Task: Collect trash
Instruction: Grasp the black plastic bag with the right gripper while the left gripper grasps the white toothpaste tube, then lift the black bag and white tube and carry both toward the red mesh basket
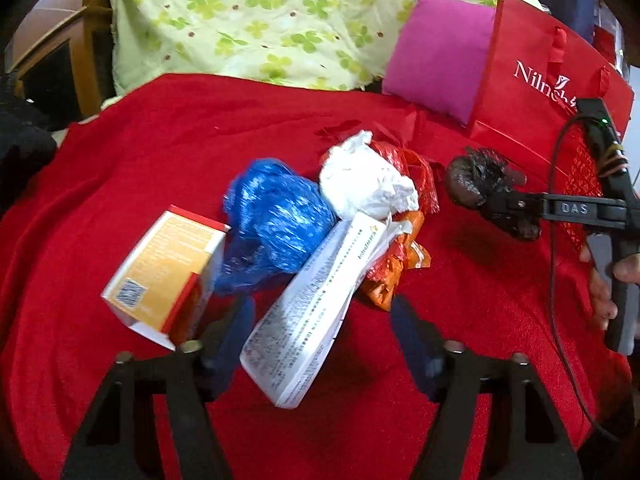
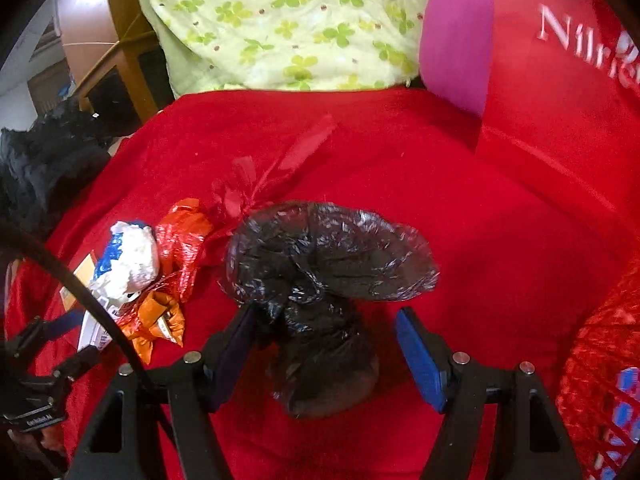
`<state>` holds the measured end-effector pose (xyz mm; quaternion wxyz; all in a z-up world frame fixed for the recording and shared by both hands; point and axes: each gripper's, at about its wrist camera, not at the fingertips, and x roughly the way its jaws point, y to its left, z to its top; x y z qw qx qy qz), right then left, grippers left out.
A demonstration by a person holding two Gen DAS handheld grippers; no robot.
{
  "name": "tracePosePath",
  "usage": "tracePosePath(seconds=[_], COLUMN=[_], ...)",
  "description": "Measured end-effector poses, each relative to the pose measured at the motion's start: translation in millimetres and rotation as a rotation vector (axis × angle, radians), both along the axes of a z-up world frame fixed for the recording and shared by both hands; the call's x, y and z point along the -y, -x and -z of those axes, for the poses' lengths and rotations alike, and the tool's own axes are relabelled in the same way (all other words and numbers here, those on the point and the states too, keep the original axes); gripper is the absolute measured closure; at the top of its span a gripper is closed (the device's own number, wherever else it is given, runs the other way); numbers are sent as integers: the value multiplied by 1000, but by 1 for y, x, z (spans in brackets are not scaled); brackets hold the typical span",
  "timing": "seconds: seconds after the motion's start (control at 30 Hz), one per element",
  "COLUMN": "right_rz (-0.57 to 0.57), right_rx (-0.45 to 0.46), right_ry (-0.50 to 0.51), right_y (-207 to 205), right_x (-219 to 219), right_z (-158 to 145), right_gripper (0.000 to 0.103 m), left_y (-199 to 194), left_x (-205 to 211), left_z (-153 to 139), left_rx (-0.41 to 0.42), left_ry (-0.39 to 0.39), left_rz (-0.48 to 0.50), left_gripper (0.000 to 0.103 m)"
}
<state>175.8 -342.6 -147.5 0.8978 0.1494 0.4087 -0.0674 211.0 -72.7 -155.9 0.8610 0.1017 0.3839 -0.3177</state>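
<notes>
A heap of trash lies on the red cloth (image 1: 120,152): an orange and white carton (image 1: 164,264), a crumpled blue bag (image 1: 276,216), a long white printed box (image 1: 316,304), a white paper wad (image 1: 364,180) and orange-red wrappers (image 1: 396,264). My left gripper (image 1: 324,320) is open, its fingers on either side of the white box. My right gripper (image 2: 324,340) is open around a crumpled black plastic bag (image 2: 328,256), which lies between its fingers; the bag also shows in the left wrist view (image 1: 480,184).
A red Nilnet paper bag (image 1: 532,76) stands at the right with a pink cushion (image 1: 436,52) beside it. A red mesh basket (image 2: 600,376) is at the far right. A green flowered quilt (image 1: 260,20) lies behind. Dark clothing (image 2: 44,160) is at the left.
</notes>
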Motion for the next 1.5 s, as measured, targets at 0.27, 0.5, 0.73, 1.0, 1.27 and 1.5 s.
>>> tracePosePath(seconds=[0.27,0.5,0.73,1.0,1.27,1.5], right_rz=[-27,-52,-89,-94,-52,-21], right_rx=[4,79,147,220,305,375], right_ry=[-127,-100,-88,-16,73,86], right_y=[-1,41,88,152,214,257], right_x=[3,-19,-36,-48,-40,-31], right_z=[10,-18,-47,-81,-119,-139], right_gripper=[58,58,58,58,58,58], left_y=[-3,29,81,120,153,183], left_x=[-12,-27,-25,0,24,53], left_z=[-2,-20,-50,-88,-126,-156], left_rx=[-17,7,32,71,127,201], left_ry=[39,90,173,240,260,205], left_rz=[-52,-85,-81,-38,-52,-66], left_gripper=[68,72,72,72,71,71])
